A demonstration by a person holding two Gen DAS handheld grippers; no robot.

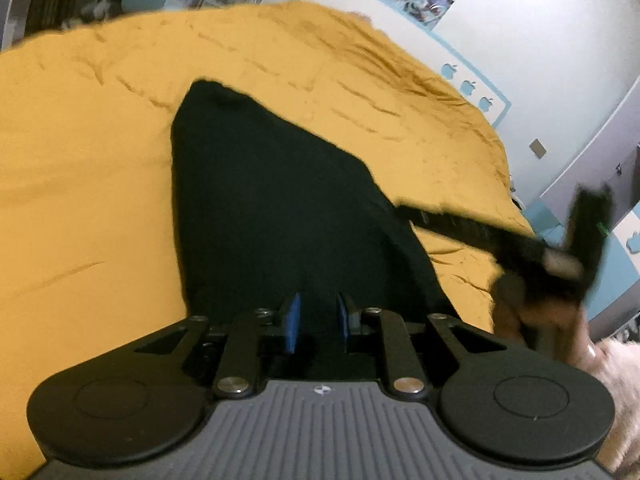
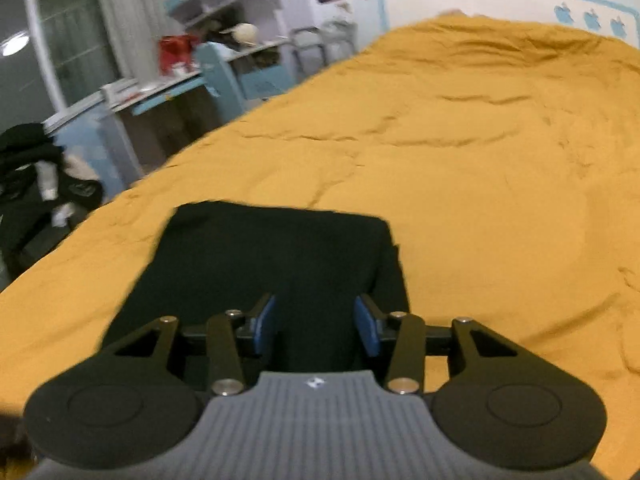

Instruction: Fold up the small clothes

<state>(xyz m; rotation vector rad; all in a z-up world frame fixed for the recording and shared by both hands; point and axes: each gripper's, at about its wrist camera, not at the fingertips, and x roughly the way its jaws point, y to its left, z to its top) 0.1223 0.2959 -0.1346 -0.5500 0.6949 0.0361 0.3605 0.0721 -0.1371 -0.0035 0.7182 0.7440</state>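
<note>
Dark garment (image 2: 272,264) lies on the yellow bedspread (image 2: 480,168), just ahead of both tongs. From the right wrist view it reads as a neat, squared-off shape, so I judge it partly folded.

Left tongs (image 1: 318,322): blue pads a narrow gap apart, over the near edge of the cloth. Too dark to tell whether any fabric is pinched between them.

Right tongs (image 2: 316,330): jaws clearly parted, nothing between the pads, hovering above the garment's near edge.

Right tongs also show blurred in the left view (image 1: 400,206), reaching in at the garment's right side.

For the next fold, I would pinch both near corners at matching points, lift only slightly, carry the edge straight across, and lay it flat to avoid dragging the bedspread.

Writing: none readable. Small emblem on each gripper body, blue apple-shaped stickers (image 1: 470,88) on the wall.
</note>
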